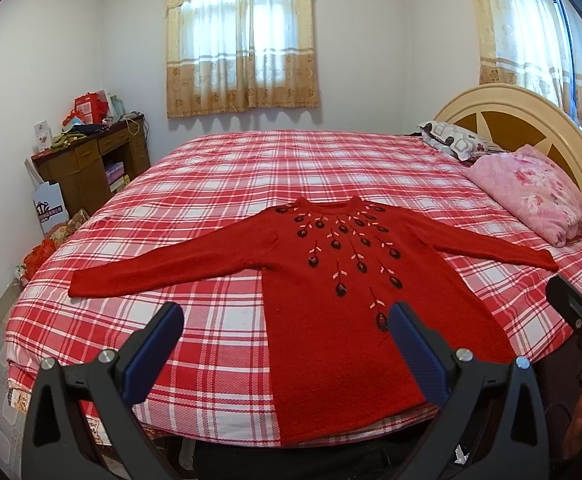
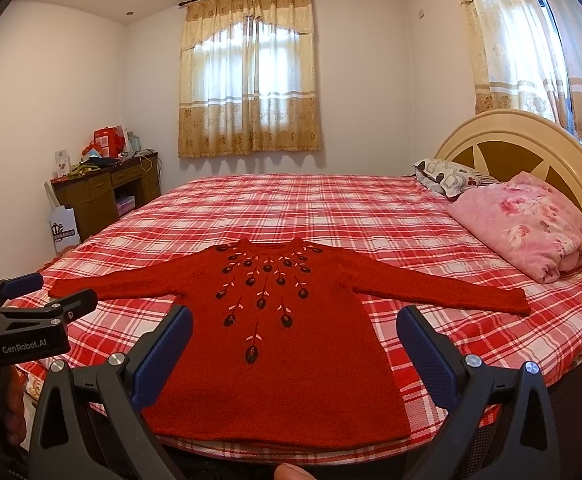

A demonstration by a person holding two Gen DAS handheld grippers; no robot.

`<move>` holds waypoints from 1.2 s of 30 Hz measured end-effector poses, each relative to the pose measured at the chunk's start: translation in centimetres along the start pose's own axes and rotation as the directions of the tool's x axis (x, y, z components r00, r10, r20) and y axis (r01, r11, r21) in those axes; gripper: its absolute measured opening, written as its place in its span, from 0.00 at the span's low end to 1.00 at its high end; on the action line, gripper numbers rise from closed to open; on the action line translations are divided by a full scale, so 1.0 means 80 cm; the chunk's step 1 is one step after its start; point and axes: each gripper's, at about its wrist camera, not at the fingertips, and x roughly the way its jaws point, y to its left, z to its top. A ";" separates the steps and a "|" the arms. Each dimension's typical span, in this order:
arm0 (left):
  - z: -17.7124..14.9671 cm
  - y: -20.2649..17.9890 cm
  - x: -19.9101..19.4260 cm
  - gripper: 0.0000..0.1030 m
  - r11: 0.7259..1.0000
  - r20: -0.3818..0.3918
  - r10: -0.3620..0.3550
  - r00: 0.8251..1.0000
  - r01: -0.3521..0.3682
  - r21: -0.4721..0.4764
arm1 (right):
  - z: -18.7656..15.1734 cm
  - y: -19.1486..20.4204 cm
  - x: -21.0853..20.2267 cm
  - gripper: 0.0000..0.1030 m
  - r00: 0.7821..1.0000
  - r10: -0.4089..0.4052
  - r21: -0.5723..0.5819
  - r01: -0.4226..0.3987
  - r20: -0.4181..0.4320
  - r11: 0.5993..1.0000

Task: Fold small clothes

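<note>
Red sweater (image 2: 279, 344) flat beyond right gripper (image 2: 291, 332) (jaws wide).

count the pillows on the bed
2: a grey patterned pillow against the headboard, and a pink floral one just in front of it. Others may be hidden.

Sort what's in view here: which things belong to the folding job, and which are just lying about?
Job:
- sweater, spread flat on the bed, sleeves out
- left gripper, open, empty
- right gripper, open, empty

Lying about:
- pink quilt
- pillow
- desk with clutter
- curtains
</note>
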 end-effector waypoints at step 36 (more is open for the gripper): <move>0.004 0.009 0.076 1.00 0.997 -0.035 0.055 0.998 -0.053 0.063 | -0.013 -0.055 0.088 0.99 0.996 -0.010 0.024 0.012 -0.089 1.000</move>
